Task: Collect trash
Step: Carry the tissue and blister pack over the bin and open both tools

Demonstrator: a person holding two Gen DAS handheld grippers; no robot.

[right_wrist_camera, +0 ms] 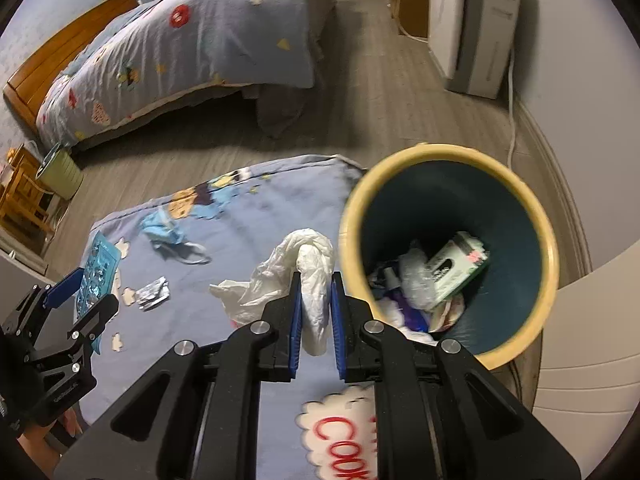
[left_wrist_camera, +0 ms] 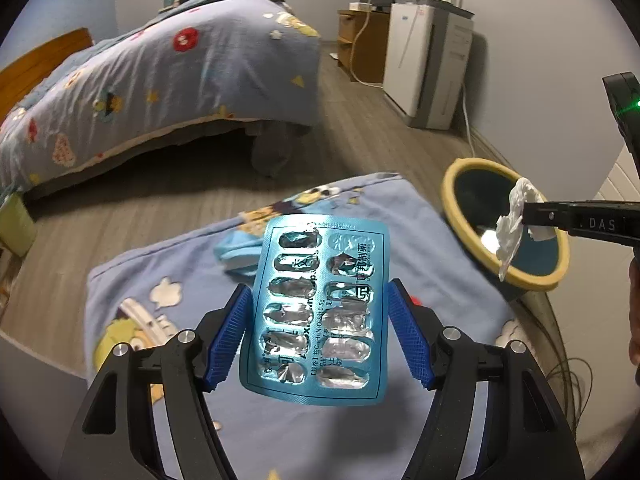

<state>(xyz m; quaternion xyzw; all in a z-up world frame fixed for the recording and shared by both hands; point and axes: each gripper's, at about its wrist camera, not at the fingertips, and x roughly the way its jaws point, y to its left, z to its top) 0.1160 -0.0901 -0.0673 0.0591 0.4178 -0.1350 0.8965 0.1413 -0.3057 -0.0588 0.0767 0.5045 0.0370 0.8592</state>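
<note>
A blue blister pack (left_wrist_camera: pixel 316 312) with its foil pockets burst hangs above the blue cartoon quilt (left_wrist_camera: pixel 168 256), gripped at its edges by my left gripper (left_wrist_camera: pixel 318 300). My right gripper (right_wrist_camera: pixel 316 280) is shut on a crumpled white plastic bag (right_wrist_camera: pixel 280 264), just left of the yellow-rimmed trash bin (right_wrist_camera: pixel 440 156). The left wrist view shows that white bag (left_wrist_camera: pixel 512 224) dangling over the bin's rim (left_wrist_camera: pixel 472 164). The bin holds a green box and other waste. A blue face mask (right_wrist_camera: pixel 168 232) and a silver foil wrapper (right_wrist_camera: pixel 152 294) lie on the quilt.
A bed (right_wrist_camera: pixel 200 40) with a matching cover stands across the wooden floor. A white appliance (right_wrist_camera: pixel 472 28) with a trailing cord is against the right wall. A small green bin (right_wrist_camera: pixel 60 172) and wooden furniture sit at far left.
</note>
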